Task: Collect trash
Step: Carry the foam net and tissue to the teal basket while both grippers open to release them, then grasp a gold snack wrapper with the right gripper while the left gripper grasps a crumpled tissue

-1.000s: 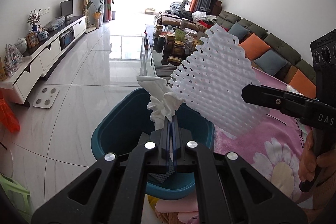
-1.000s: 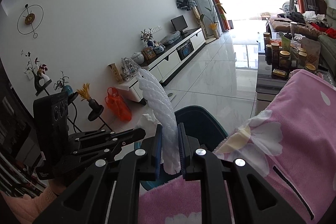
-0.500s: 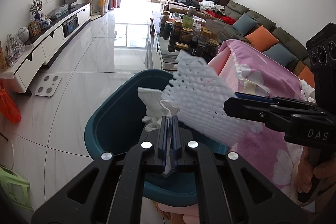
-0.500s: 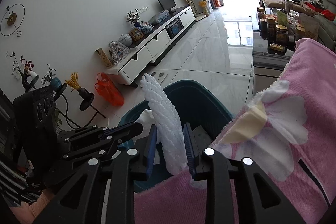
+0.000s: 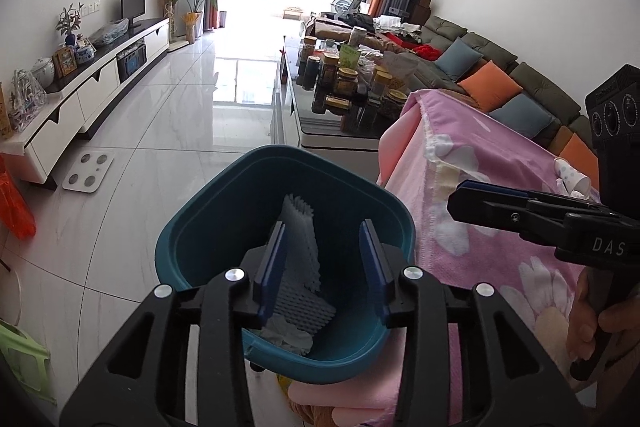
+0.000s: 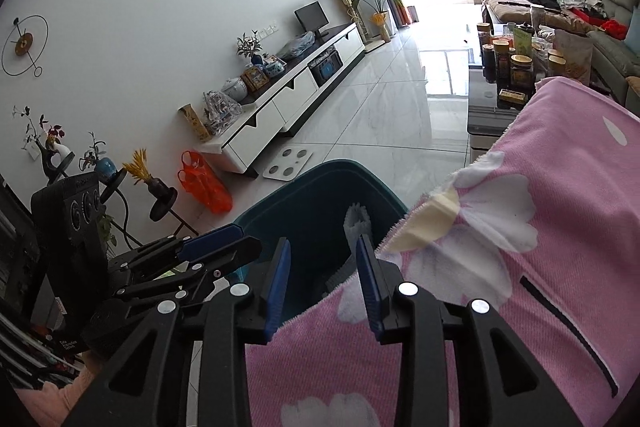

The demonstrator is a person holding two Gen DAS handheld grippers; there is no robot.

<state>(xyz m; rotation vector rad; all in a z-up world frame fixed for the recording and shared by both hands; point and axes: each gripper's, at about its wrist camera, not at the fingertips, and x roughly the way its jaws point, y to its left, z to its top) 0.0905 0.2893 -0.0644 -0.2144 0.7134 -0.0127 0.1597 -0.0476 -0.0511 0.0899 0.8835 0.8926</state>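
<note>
A teal bin point(image 5: 200, 227) stands on the floor beside the pink flowered blanket point(image 5: 480, 227). A white foam net point(image 5: 298, 227) leans inside it, above a crumpled white tissue point(image 5: 290, 337) at the bottom. My left gripper point(image 5: 322, 259) is open and empty right above the bin. My right gripper point(image 6: 324, 281) is open and empty over the blanket's edge point(image 6: 520, 267), next to the bin point(image 6: 312, 203); the foam net point(image 6: 356, 223) shows just past its right finger. The right gripper also shows in the left wrist view point(image 5: 472, 193).
A small crumpled paper cup point(image 5: 572, 177) lies on the blanket at the right. A low table with several jars point(image 5: 348, 87) stands behind the bin. A white scale point(image 5: 88, 171) and an orange bag point(image 5: 14, 203) are on the floor at the left. A green stool point(image 5: 20, 359) is at the lower left.
Both grippers have opened. The foam net and the white tissue have dropped from them into the teal bin.
</note>
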